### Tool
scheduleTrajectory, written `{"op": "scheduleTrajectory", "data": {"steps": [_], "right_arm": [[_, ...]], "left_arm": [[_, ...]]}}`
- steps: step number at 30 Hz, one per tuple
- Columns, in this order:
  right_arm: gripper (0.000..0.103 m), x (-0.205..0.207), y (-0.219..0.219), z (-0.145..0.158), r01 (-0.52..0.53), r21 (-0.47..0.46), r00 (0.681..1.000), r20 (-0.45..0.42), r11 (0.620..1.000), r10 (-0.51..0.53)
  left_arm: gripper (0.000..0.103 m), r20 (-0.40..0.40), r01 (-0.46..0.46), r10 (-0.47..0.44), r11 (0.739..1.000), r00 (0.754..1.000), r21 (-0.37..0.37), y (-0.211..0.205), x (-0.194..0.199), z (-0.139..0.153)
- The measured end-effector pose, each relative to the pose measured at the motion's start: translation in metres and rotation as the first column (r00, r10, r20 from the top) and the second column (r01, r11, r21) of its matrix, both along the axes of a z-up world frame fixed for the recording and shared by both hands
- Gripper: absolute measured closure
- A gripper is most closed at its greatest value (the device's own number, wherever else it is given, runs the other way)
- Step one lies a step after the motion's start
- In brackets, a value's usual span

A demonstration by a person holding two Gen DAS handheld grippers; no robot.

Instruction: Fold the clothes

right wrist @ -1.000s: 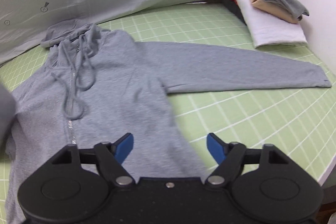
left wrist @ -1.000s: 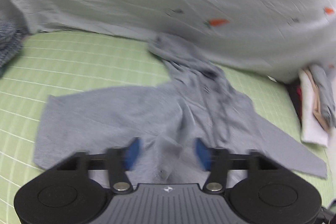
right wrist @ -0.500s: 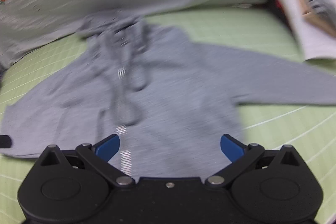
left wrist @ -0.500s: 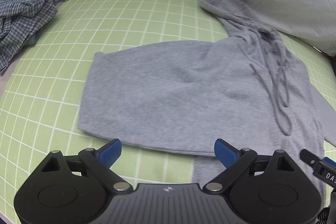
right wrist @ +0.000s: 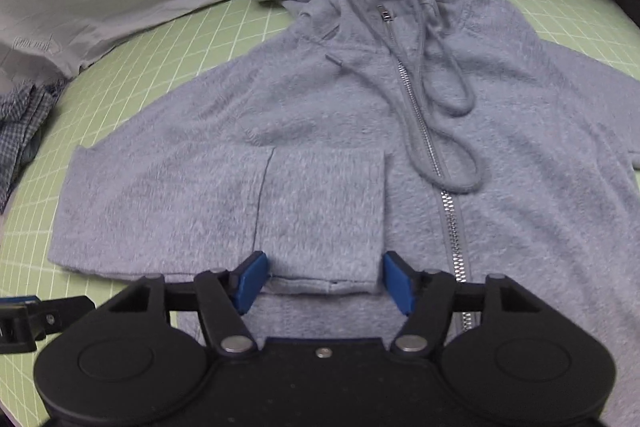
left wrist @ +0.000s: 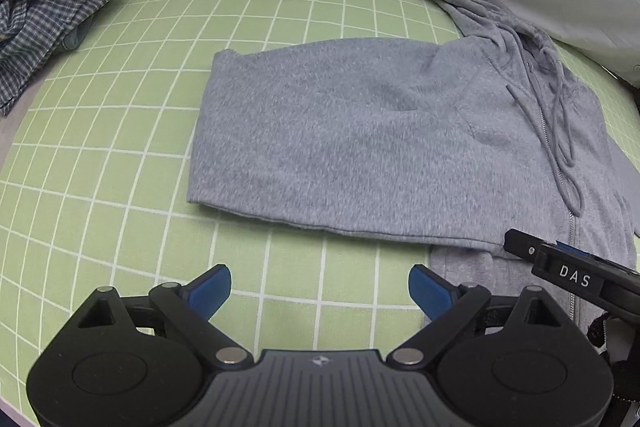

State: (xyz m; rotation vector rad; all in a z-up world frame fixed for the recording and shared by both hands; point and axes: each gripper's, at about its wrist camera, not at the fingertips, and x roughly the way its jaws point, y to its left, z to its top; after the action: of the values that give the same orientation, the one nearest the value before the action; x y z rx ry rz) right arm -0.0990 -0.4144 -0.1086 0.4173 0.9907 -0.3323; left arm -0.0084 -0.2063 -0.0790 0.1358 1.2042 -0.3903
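Much bare mat [left wrist: 120,155] beside hoodie [left wrist: 360,131] edge

The hoodie [right wrist: 500,147] lies on the mat [left wrist: 120,187], checked cloth [left wrist: 48,19] to its left.

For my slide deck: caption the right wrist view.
Right claw straddles the folded sleeve cuff of a grey zip hoodie on the green grid mat.

hoodie [right wrist: 500,131]: grey, zip-up, drawstrings loose | pose: flat, front up, zipped, hood at the far end | left sleeve [right wrist: 216,211]: folded back across the chest, cuff near the zip | place: green gridded mat
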Motion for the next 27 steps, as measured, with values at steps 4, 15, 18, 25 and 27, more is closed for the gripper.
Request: {"op": "scheduleTrajectory", "data": {"steps": [4, 15, 18, 25, 27], "right_arm": [[0.089, -0.001, -0.002, 0.004, -0.108, 0.032, 0.994, 0.038, 0.994, 0.107], [0.090, -0.013, -0.021, 0.064, -0.286, -0.147, 0.919, 0.239, 0.947, 0.315], [0.090, -0.018, -0.040, 0.080, -0.293, -0.211, 0.890, 0.297, 0.932, 0.347], [0.090, -0.019, -0.115, 0.098, -0.129, -0.279, 0.890, 0.390, 0.951, 0.235], [0.090, -0.022, -0.141, 0.096, -0.058, -0.225, 0.904, 0.403, 0.973, 0.147]], "left_arm": [[0.008, 0.029, 0.000, 0.000, 1.000, 1.000, -0.017, -0.004, -0.003, 0.007], [0.008, 0.103, -0.133, 0.139, 0.989, 0.985, -0.064, -0.032, 0.000, 0.027], [0.008, 0.132, -0.167, 0.174, 0.984, 0.976, -0.065, -0.040, 0.009, 0.032], [0.008, 0.155, -0.228, 0.234, 0.972, 0.960, -0.059, -0.060, 0.039, 0.036], [0.008, 0.167, -0.232, 0.237, 0.972, 0.957, -0.050, -0.065, 0.043, 0.040]]}}
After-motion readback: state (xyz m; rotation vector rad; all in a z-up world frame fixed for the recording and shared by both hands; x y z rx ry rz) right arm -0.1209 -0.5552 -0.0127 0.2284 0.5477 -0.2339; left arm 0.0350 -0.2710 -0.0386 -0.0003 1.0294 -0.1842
